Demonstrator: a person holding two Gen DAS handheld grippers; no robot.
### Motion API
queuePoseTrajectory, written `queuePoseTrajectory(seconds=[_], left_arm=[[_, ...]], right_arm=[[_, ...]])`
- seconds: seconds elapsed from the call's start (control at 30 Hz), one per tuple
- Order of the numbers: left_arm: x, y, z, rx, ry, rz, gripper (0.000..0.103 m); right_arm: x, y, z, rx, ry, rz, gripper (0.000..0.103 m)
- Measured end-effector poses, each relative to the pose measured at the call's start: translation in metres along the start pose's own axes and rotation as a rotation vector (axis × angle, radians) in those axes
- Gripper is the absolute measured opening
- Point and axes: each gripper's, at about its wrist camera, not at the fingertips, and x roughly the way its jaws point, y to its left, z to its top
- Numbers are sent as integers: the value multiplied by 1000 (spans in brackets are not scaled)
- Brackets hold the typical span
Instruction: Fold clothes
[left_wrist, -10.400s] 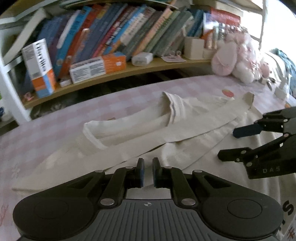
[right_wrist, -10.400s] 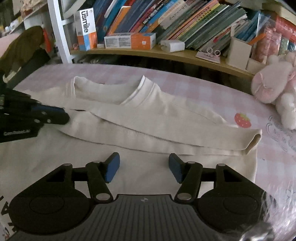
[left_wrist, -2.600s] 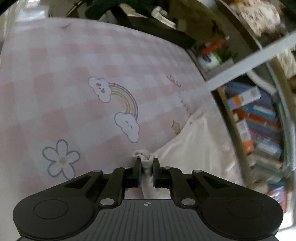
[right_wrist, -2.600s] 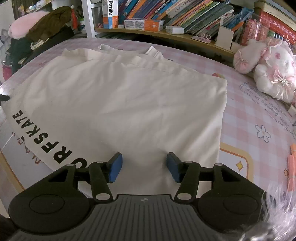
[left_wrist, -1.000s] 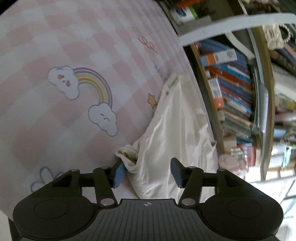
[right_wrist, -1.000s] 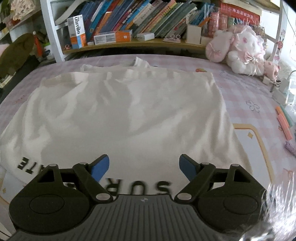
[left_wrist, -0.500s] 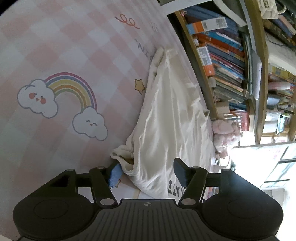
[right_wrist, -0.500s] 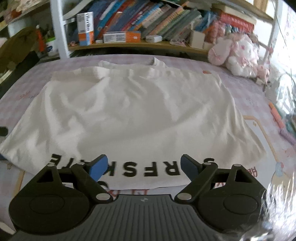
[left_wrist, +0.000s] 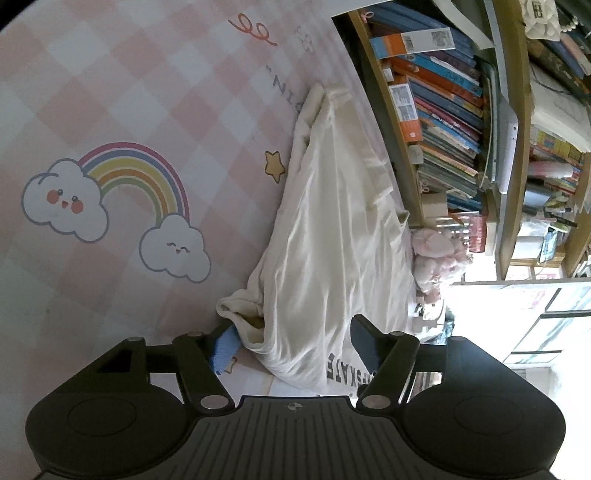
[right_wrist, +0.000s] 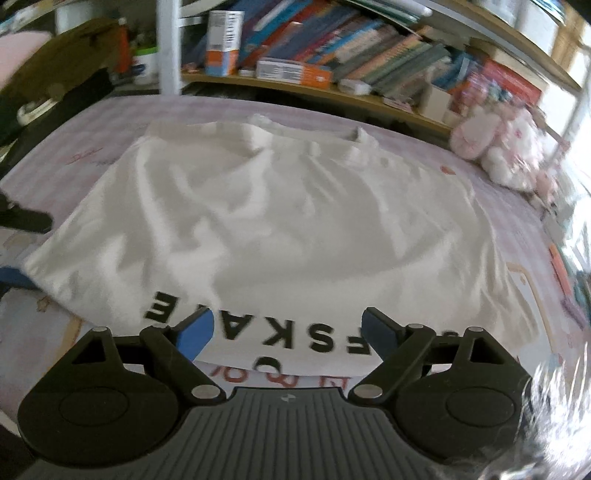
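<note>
One cream shirt (right_wrist: 280, 221) is spread on the pink checked worktop (left_wrist: 110, 92), its near hem framed by two released grippers, left gripper (left_wrist: 295, 341) and right gripper (right_wrist: 284, 330).

Books (right_wrist: 369, 55) are leaning along a wooden shelf (right_wrist: 295, 86), and a pink plush toy (right_wrist: 495, 146) is sitting on the checked cover (left_wrist: 110, 92).

Garment (right_wrist: 280, 221) — cream-white, black block lettering along the near hem. Surface (left_wrist: 122, 85) — pink-and-white check, printed with a pastel rainbow (left_wrist: 136, 173), white clouds, a yellow star (left_wrist: 274, 166). Plush toy (right_wrist: 495, 147) — pale pink. Tongs' pads (right_wrist: 194, 332) — blue.
</note>
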Motion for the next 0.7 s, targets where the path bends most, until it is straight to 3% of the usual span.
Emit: queuePoseTrajectory(seconds=[0.53,0.63,0.7], left_arm=[[1,2,2,-30,1,1,67],[2,1,2,-37,-2,9,62],[3,1,2,-36,-2,17,44]], right_arm=[[4,30,17,-136,-19,105,87],[3,36,24,-141,-31,165,87],[1,41,28,-149,-37,201,87]])
